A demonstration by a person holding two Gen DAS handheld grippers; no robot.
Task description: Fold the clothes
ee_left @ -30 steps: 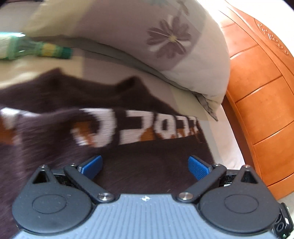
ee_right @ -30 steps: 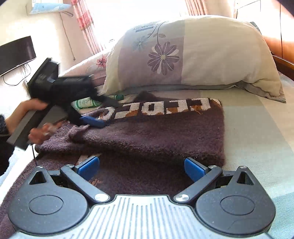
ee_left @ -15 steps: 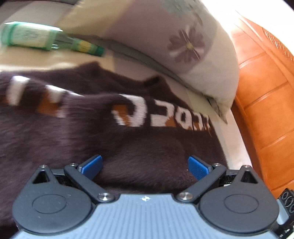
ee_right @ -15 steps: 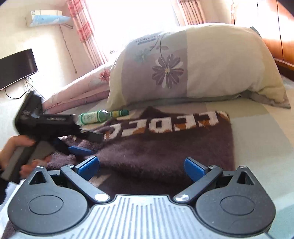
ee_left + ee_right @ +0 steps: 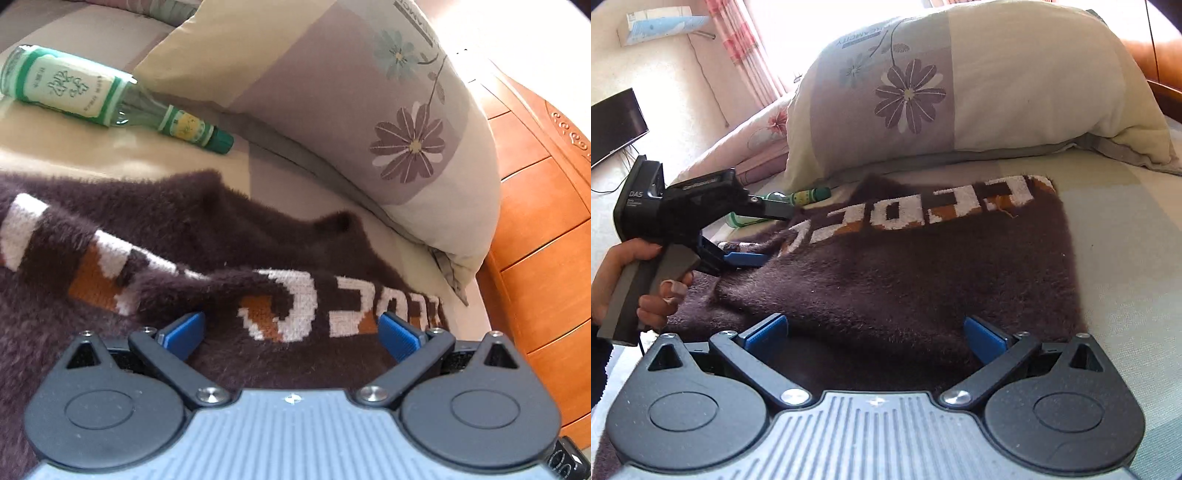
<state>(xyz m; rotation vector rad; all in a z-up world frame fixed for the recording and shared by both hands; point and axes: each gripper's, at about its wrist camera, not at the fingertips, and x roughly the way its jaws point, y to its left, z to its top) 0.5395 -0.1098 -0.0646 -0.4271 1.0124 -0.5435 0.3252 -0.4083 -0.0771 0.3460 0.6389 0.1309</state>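
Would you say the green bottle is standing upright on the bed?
No, the green bottle lies on its side on the bed, beside the pillow.

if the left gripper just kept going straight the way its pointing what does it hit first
Most likely the brown sweater: the open left gripper sits low over it, fingers straddling the white lettering. Beyond that lies bare bed sheet, then the flowered pillow. Depth is unclear, so it may skim the fabric.

Sweater's (image 5: pixel 905 280) lower part behind right gripper body; bottle (image 5: pixel 798 197) mostly behind left gripper (image 5: pixel 764 232).
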